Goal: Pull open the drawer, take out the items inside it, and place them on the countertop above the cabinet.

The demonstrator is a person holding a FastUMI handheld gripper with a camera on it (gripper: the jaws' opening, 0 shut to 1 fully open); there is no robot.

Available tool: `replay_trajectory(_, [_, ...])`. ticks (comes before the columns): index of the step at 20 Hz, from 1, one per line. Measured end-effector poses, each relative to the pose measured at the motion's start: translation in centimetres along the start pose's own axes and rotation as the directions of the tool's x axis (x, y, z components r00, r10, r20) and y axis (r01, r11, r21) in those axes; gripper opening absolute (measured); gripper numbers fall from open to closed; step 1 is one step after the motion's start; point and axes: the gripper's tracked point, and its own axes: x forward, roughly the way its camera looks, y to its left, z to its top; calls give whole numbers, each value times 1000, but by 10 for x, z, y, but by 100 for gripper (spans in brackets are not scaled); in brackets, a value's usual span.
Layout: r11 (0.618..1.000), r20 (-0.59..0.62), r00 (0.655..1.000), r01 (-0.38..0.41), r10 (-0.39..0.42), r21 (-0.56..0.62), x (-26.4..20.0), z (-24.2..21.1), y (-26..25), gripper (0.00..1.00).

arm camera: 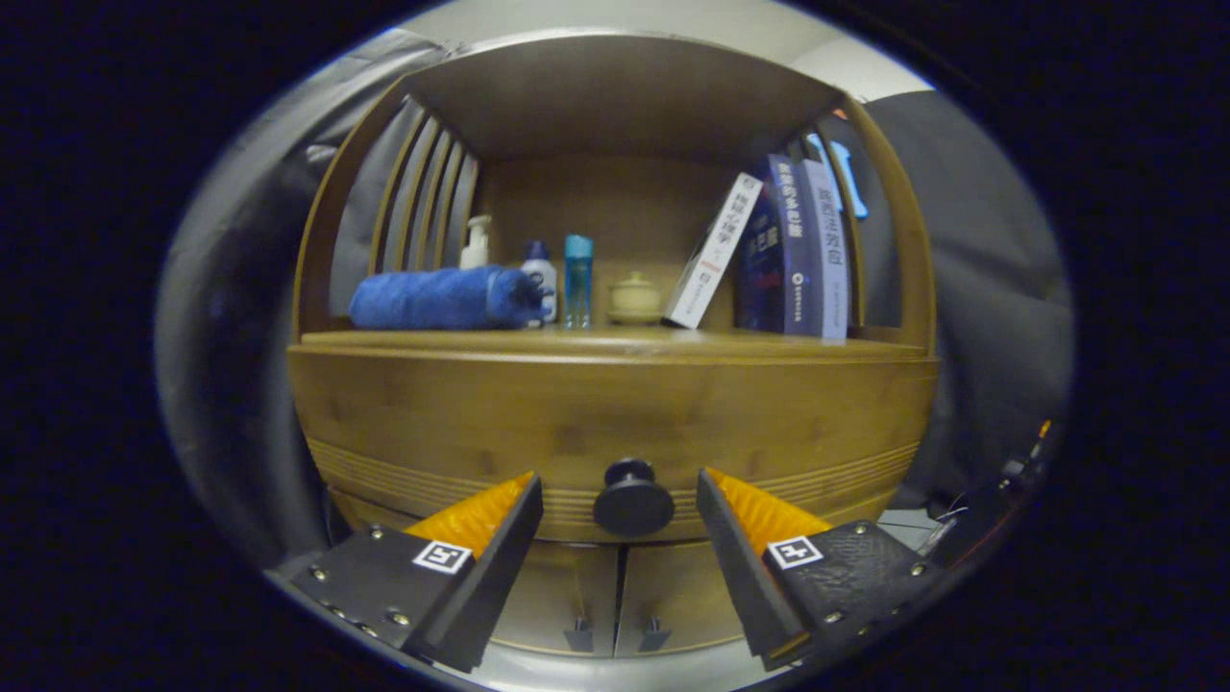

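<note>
A bamboo cabinet faces me, its drawer front (615, 413) closed below the countertop (615, 343). The drawer's round dark knob (633, 500) sits between my two fingers, a gap left on either side of it. My gripper (620, 481) is open, with nothing pressed by the fingers (480, 514). What lies inside the drawer is hidden.
On the countertop stand a rolled blue towel (442, 298), a pump bottle (475, 243), a white bottle (540, 274), a blue bottle (578, 282), a small lidded pot (634, 298) and several books (788, 250). Two lower doors (615, 596) with small handles sit under the drawer.
</note>
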Motion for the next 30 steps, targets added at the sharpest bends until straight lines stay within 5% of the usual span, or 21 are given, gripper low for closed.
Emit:
replay_trajectory(1, [1000,25,1000,-9,9,-12,2,8,0,96])
replay_trajectory(4, [1000,-18,1000,-7,7,-2,2,0,-1,41])
replay_trajectory(8, [998,-6,1000,6,-6,59,4,-1,-1,42])
replay_trajectory(18, [1000,-63,998,-6,5,-2,5,-15,2,52])
replay_trajectory(22, [999,-88,996,-27,29,23,21,-18,3,37])
replay_trajectory(28, [999,-115,993,15,-10,43,-1,-20,0,38])
replay_trajectory(30, [1000,-132,991,16,-13,24,-10,-20,0,29])
